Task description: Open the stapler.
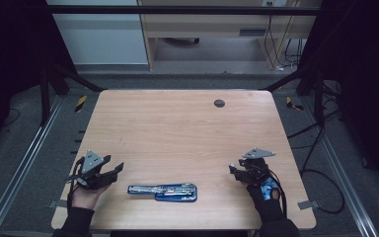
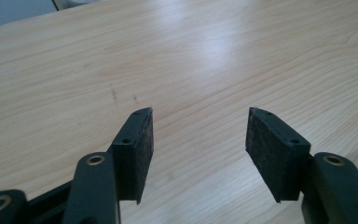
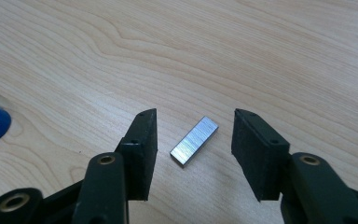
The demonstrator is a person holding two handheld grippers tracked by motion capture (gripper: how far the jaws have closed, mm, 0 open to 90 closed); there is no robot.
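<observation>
In the right gripper view, a small block of staples [image 3: 194,141] lies flat on the wooden table [image 3: 261,56] at lower centre of the frame, between the spread pads of my right gripper [image 3: 195,135], touching neither. I judge it light, stiff and slick, and likely to snap apart under a hard squeeze, so I would pinch its two long sides gently near the middle. The blue stapler [image 1: 163,192] sits at lower centre of the high view. My left gripper [image 1: 112,169], at lower left there, stands open and empty.
</observation>
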